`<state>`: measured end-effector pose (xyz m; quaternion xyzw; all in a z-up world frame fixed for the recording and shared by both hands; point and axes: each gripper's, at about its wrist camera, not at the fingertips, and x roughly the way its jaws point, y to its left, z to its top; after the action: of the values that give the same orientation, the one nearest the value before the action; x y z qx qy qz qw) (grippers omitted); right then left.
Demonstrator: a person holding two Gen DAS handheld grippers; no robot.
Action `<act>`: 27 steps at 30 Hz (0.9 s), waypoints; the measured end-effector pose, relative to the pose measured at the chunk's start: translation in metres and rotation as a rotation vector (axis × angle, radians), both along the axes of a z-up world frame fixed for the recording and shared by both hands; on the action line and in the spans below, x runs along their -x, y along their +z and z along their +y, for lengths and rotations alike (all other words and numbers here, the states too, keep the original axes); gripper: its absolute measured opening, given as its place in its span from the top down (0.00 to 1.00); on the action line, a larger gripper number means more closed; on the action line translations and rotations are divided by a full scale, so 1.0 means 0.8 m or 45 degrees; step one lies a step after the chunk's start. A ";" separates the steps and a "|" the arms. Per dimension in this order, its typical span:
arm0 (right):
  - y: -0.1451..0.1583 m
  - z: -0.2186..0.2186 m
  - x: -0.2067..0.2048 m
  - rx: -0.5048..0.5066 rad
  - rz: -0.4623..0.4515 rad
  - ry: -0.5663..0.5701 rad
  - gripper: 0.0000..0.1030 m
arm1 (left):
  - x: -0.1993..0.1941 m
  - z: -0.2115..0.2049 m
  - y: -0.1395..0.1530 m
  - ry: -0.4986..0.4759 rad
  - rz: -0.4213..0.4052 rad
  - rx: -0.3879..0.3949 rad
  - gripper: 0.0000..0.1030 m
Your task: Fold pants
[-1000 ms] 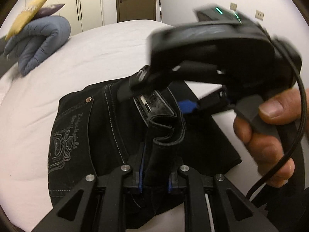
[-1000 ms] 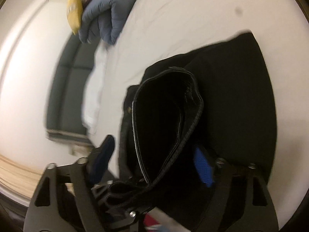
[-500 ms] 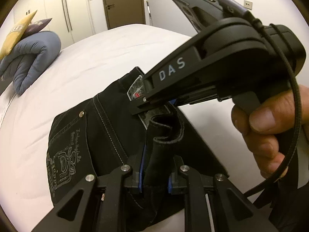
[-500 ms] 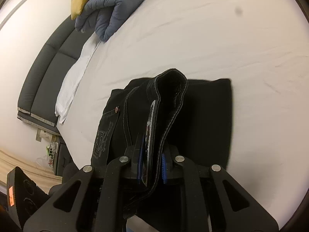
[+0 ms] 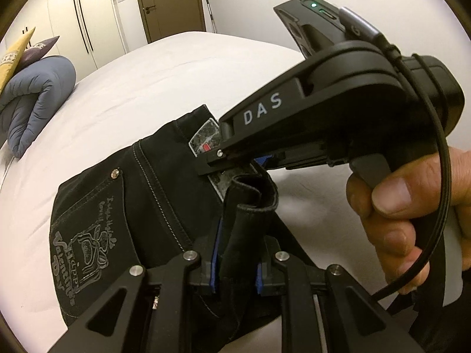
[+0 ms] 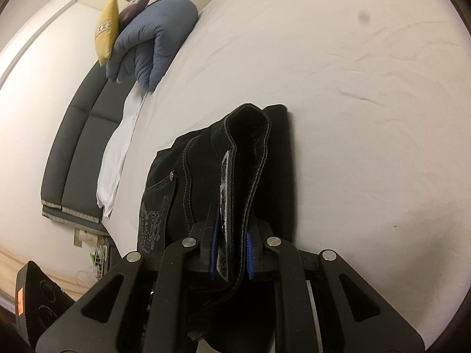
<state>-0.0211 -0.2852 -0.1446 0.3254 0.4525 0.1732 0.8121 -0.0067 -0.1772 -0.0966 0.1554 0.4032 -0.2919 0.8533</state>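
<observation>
Jaws of both the left gripper (image 5: 235,267) and the right gripper (image 6: 231,254) are clamped on the waistband of the black pants (image 5: 141,206), whose folded bulk is spread ahead of them on the white bed (image 6: 368,103).

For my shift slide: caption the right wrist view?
Right tongs shut on black pants' waistband above the white bed.

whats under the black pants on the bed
The black pants lie folded on the white sheet, which shows all around them. Both tongs, left and right, pinch the waistband. What lies directly beneath the fabric is covered.
</observation>
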 end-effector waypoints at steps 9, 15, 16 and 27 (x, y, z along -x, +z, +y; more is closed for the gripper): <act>-0.039 -0.013 0.023 -0.171 -0.065 -0.033 0.81 | -0.006 0.029 -0.005 -0.019 0.087 0.136 0.39; -0.019 -0.042 0.053 -0.125 -0.025 -0.195 0.71 | 0.002 0.113 0.031 0.050 0.078 0.310 0.18; -0.010 -0.044 0.059 -0.136 -0.046 -0.211 0.71 | -0.002 0.125 0.034 0.068 0.072 0.318 0.18; -0.015 0.051 0.064 0.106 0.013 0.058 0.79 | -0.085 0.208 0.014 0.276 0.197 0.332 0.45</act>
<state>-0.0725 -0.2447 -0.1565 0.2817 0.4708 0.1708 0.8184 0.0610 -0.0107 -0.0855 -0.0239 0.4406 -0.2591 0.8591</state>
